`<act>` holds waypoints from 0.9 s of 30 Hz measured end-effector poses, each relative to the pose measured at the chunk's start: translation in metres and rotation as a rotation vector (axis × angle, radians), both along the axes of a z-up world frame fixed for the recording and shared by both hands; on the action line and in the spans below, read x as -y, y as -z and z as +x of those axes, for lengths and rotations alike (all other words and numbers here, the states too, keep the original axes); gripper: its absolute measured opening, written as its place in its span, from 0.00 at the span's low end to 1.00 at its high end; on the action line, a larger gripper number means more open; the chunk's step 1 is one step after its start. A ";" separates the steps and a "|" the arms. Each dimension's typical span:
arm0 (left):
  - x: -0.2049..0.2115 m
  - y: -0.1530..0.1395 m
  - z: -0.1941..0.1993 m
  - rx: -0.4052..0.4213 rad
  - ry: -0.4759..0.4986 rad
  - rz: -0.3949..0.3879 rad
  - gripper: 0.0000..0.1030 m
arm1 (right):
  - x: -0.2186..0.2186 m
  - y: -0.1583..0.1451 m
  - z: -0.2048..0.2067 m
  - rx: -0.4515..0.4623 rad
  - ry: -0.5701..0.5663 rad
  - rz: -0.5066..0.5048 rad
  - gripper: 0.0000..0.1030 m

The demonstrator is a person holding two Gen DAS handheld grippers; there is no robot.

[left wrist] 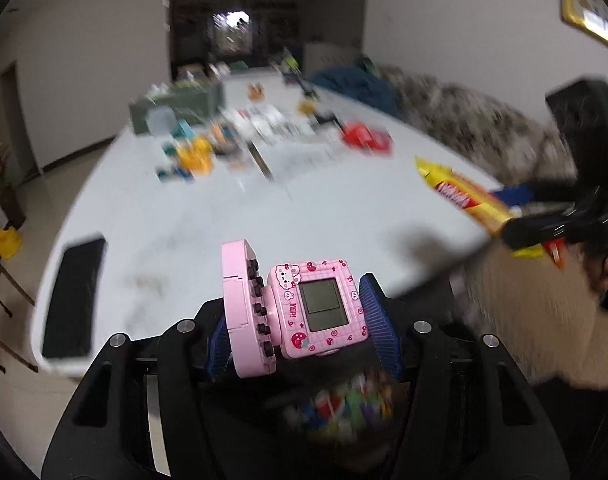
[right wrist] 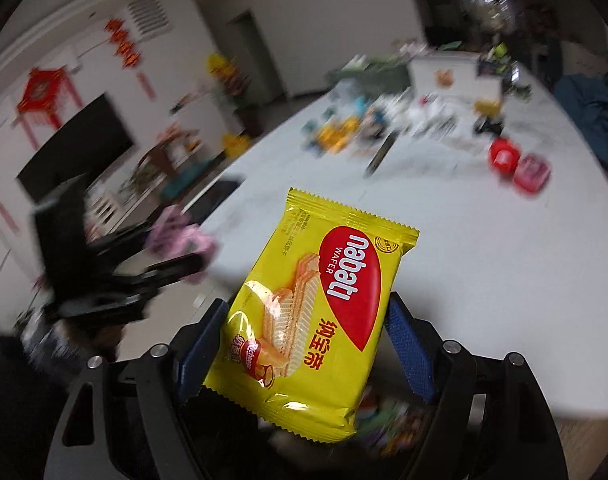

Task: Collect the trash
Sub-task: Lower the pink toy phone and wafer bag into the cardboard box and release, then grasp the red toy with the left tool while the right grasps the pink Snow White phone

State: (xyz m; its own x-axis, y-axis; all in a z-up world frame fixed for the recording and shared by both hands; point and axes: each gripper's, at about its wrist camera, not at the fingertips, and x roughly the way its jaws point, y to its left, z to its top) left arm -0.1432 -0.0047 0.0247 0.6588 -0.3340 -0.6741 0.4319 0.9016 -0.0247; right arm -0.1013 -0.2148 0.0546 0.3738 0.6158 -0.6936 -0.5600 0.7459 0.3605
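My left gripper (left wrist: 299, 320) is shut on a pink toy game console (left wrist: 299, 308) with a small grey screen, held over the near edge of the white table (left wrist: 231, 216). My right gripper (right wrist: 304, 344) is shut on a yellow Nabati wafer packet (right wrist: 316, 312). That packet also shows in the left wrist view (left wrist: 476, 196) at the right, beyond the table edge. The left gripper with the pink toy (right wrist: 175, 236) shows blurred at the left of the right wrist view. Below both grippers lies a dark container with colourful wrappers (left wrist: 344, 404).
Several small toys and boxes (left wrist: 223, 136) clutter the table's far half. A red packet (left wrist: 368, 136) lies mid-right. A black phone (left wrist: 75, 300) lies at the near left corner. A sofa (left wrist: 464, 120) stands to the right, a television (right wrist: 75, 144) on the left wall.
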 end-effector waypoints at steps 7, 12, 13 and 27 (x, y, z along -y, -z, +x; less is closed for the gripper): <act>0.025 0.097 -0.004 -0.227 0.085 0.131 0.75 | -0.011 0.112 -0.019 -0.260 -0.041 -0.095 0.81; 0.035 0.166 0.015 -0.357 0.089 0.263 0.84 | -0.017 0.186 -0.008 -0.346 -0.024 -0.215 0.83; 0.034 0.166 0.014 -0.364 0.081 0.262 0.84 | -0.014 0.179 -0.010 -0.339 -0.032 -0.192 0.82; 0.059 0.023 0.065 -0.043 0.082 -0.072 0.88 | 0.127 0.029 0.210 0.016 0.624 -0.029 0.92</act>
State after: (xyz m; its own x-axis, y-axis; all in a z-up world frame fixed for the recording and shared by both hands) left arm -0.0787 -0.0636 0.0019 0.5979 -0.4343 -0.6738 0.5015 0.8584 -0.1082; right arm 0.1092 -0.3415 0.0253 0.6674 0.2588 -0.6982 -0.0202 0.9436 0.3305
